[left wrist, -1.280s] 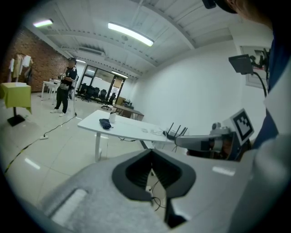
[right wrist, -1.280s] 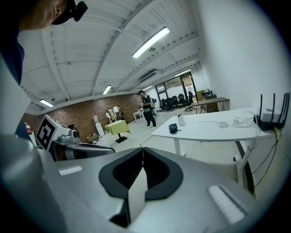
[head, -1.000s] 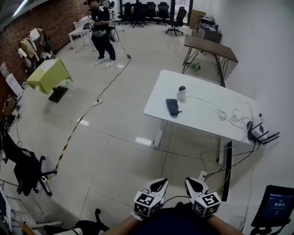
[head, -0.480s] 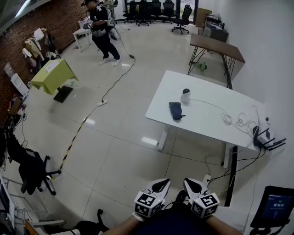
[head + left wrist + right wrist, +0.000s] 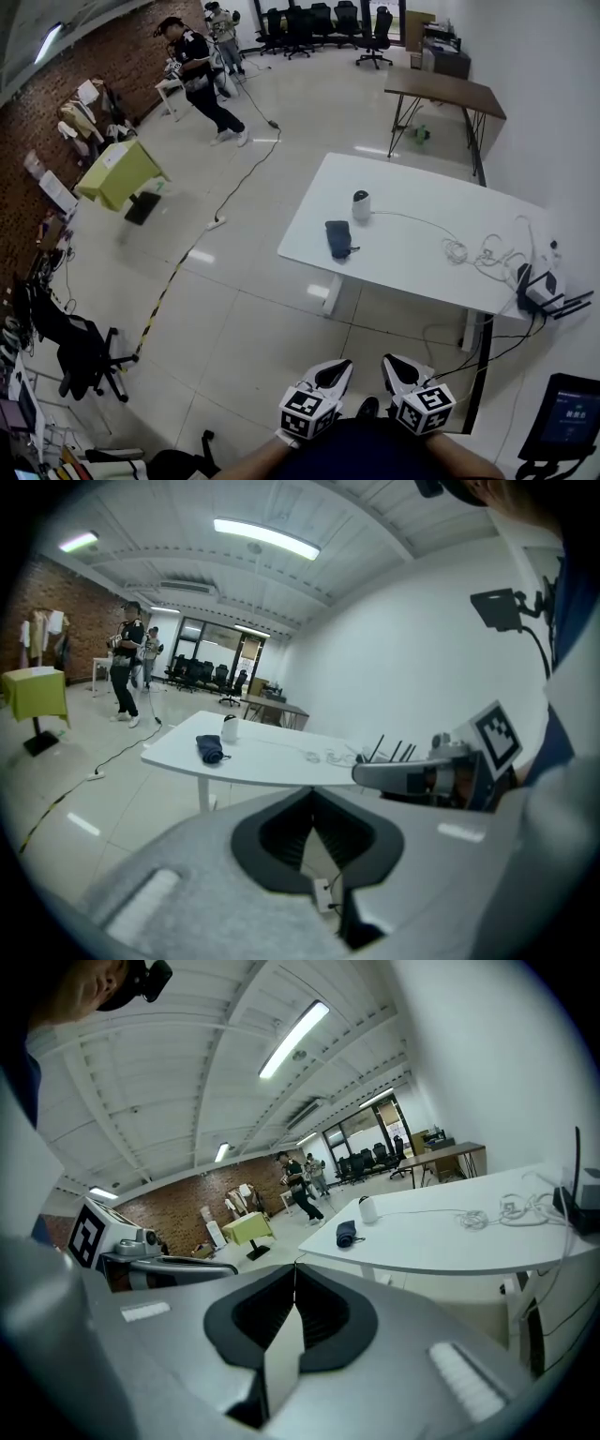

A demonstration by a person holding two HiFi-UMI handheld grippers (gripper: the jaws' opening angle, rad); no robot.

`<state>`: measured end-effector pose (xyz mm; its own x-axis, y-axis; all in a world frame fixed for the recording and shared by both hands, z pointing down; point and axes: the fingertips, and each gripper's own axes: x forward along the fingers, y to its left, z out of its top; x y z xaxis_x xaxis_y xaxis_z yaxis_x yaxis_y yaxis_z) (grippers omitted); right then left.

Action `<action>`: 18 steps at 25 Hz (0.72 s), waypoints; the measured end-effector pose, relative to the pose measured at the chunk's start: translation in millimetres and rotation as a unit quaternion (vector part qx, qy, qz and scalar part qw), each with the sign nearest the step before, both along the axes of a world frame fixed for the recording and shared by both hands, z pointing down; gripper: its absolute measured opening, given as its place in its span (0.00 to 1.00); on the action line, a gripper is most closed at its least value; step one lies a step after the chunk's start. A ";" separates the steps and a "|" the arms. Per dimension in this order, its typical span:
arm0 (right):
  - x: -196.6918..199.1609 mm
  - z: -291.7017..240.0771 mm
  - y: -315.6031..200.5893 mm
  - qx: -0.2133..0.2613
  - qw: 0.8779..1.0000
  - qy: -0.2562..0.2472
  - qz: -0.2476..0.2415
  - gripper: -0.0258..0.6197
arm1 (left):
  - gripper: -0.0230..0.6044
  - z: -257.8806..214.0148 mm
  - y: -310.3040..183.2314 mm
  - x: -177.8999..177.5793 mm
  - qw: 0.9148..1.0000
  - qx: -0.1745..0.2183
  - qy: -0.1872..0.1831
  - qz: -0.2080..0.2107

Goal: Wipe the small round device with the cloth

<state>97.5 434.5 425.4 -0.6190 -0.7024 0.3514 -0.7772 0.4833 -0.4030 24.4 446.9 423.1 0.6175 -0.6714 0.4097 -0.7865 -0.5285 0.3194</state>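
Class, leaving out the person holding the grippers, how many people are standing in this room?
2. One person in a dark top stands by the brick wall, far left; a second person stands just beyond, nearer the office chairs. Others may be hidden.

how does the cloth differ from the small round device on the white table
The cloth is dark; the small round device is white with a dark top. The cloth lies low and crumpled, while the device stands upright. A thin cable runs from the device across the tabletop; the cloth has no cable. Both sit close together on the white table, near its left end in the head view.
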 end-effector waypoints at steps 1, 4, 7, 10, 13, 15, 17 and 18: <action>6.7 -0.5 -3.0 0.001 1.000 -0.001 -0.001 0.06 | 0.04 -0.2 -3.6 5.4 1.000 -0.001 -0.002 -0.005; 25.1 -0.9 -13.2 0.004 1.000 -0.007 0.001 0.06 | 0.04 -9.2 -12.0 24.3 1.000 -0.007 0.000 -0.010; 36.3 -0.9 -26.7 0.003 1.000 -0.014 0.002 0.06 | 0.04 -10.1 -21.3 32.3 1.000 -0.008 -0.007 -0.012; 37.5 -1.4 -37.8 0.005 1.000 -0.015 -0.004 0.06 | 0.04 -12.3 -34.2 30.6 1.000 -0.006 -0.010 -0.023; 33.7 -0.3 -50.2 0.005 1.000 -0.014 -0.007 0.06 | 0.04 -9.2 -45.2 29.6 1.000 -0.012 -0.009 -0.021; 30.8 1.4 -61.3 0.005 1.000 -0.009 -0.006 0.06 | 0.04 -6.7 -56.8 27.4 1.000 -0.013 -0.006 -0.018; 28.0 2.6 -74.5 0.006 1.000 -0.002 -0.004 0.06 | 0.04 -5.0 -72.5 23.2 1.000 -0.011 0.000 -0.015; 27.3 2.4 -81.4 0.008 1.000 0.004 -0.001 0.06 | 0.04 -4.8 -80.9 21.0 1.000 -0.008 0.004 -0.013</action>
<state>124.8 353.1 427.8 -0.6177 -0.7066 0.3451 -0.7792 0.4907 -0.3899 45.4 366.1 418.4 0.6033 -0.6805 0.4160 -0.7973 -0.5022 0.3349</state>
